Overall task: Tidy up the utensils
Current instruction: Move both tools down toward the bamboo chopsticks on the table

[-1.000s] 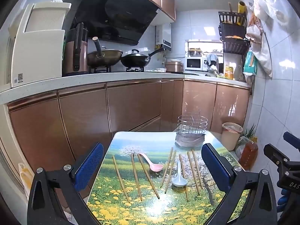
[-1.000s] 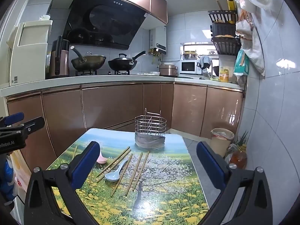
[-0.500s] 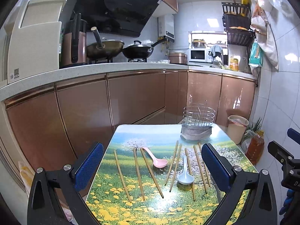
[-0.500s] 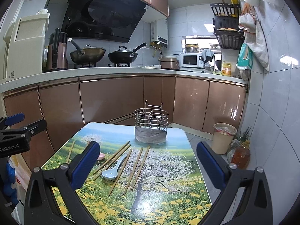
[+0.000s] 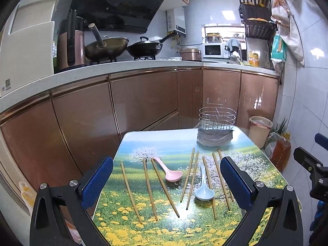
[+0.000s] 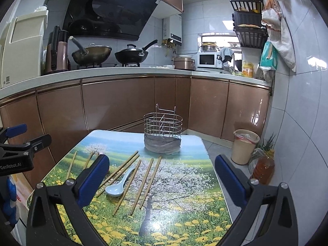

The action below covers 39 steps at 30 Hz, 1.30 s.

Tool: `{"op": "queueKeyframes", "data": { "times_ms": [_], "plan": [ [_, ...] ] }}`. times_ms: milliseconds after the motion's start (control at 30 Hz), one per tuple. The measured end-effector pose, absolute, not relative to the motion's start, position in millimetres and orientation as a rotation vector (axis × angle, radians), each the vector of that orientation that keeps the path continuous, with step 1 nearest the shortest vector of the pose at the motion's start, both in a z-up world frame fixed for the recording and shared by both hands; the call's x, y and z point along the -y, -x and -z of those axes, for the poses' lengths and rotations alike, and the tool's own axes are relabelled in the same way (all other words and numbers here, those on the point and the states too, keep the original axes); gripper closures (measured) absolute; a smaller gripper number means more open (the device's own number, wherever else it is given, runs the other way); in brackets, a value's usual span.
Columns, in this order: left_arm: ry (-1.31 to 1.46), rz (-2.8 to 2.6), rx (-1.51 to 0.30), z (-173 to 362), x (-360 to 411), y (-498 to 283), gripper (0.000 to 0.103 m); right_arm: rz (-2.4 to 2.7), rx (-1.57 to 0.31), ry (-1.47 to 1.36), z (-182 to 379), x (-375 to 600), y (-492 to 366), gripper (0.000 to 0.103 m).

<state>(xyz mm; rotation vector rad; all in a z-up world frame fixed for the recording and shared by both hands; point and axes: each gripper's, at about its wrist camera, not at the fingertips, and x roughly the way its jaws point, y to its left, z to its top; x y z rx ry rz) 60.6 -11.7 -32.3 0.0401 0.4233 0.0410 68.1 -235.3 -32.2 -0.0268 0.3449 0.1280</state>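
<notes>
Kitchen table with a meadow print has chopsticks, a pink spoon and a blue spoon scattered near the wire holder at the far edge. Left tongs and right tongs both hover wide open, holding nothing.

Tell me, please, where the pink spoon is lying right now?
In the left wrist view the pink spoon lies on the table, left of centre, between chopsticks and left of the blue spoon.

My left gripper body: "GenRobot.AI"
My right gripper body: letter "D", rest cut off
</notes>
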Motion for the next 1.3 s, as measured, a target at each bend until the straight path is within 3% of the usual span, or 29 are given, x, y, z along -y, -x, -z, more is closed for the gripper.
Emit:
{"op": "queueKeyframes", "data": {
  "times_ms": [1300],
  "plan": [
    [-0.056, -0.058, -0.556, 73.5, 8.3, -133.2, 0.000, -0.109, -0.511, 0.010, 80.2, 240.9, -140.9, 0.000]
  ]
}}
